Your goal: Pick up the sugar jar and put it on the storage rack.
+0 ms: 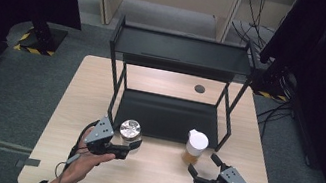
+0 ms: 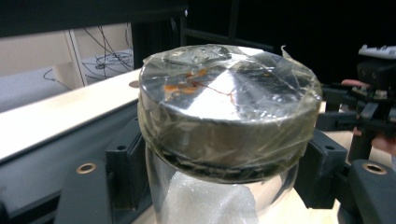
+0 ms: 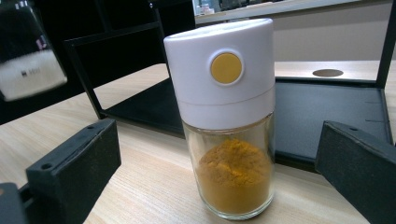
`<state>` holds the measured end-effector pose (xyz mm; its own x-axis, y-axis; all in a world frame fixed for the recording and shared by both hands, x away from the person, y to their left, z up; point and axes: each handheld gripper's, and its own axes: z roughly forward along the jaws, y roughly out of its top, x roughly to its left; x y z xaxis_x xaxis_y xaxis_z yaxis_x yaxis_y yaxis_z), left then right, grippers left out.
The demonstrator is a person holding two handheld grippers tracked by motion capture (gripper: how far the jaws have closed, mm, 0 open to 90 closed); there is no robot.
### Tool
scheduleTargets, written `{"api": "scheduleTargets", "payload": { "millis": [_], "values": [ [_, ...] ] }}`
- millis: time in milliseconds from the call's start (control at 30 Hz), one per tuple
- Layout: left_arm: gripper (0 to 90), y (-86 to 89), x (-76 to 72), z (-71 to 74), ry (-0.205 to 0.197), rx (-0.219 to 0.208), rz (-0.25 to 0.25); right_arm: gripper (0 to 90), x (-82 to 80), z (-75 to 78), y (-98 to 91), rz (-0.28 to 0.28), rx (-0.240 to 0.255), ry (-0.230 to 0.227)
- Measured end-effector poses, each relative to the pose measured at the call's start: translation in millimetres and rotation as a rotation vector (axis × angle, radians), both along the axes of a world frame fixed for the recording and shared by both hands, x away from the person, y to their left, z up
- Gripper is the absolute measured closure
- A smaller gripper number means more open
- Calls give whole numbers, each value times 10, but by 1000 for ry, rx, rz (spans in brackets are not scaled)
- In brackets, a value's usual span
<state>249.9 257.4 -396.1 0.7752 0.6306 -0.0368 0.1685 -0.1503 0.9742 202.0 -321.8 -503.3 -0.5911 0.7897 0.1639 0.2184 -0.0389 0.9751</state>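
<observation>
A glass jar with a tape-wrapped metal lid (image 1: pixel 130 129) (image 2: pixel 229 102) holds white filling and is lifted off the table. My left gripper (image 1: pixel 128 145) (image 2: pixel 223 186) is shut on its glass body just under the lid, one black pad on each side. The same jar (image 3: pixel 28 60) appears at the upper left of the right gripper view. A spice jar with a white cap and yellow powder (image 1: pixel 195 147) (image 3: pixel 229 116) stands upright on the table. My right gripper (image 1: pixel 203 163) (image 3: pixel 217 140) is open just before it, with its jaws wide apart and touching nothing.
A black two-tier metal rack (image 1: pixel 181 49) stands on the wooden table (image 1: pixel 90 89); its lower shelf (image 1: pixel 166 117) lies directly behind both jars. A round cable hole (image 1: pixel 199 89) is at the back of the table. The right gripper (image 2: pixel 373 107) shows in the left gripper view.
</observation>
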Motion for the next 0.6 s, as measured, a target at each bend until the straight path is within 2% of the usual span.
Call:
{"api": "scheduleTargets", "payload": {
  "millis": [267, 400, 467, 600],
  "values": [
    [312, -24, 156, 313, -18, -9, -17, 5, 0, 0, -1, 1, 0, 1],
    [311, -28, 253, 484, -11, -16, -26, 5, -1, 0, -2, -1, 2, 2],
    [311, -28, 270, 512, -8, -20, -26, 5, -2, 0, -4, 0, 2, 1],
    [312, -21, 369, 717, -2, -21, -24, 5, -1, -1, -2, 0, 1, 1]
  ]
}}
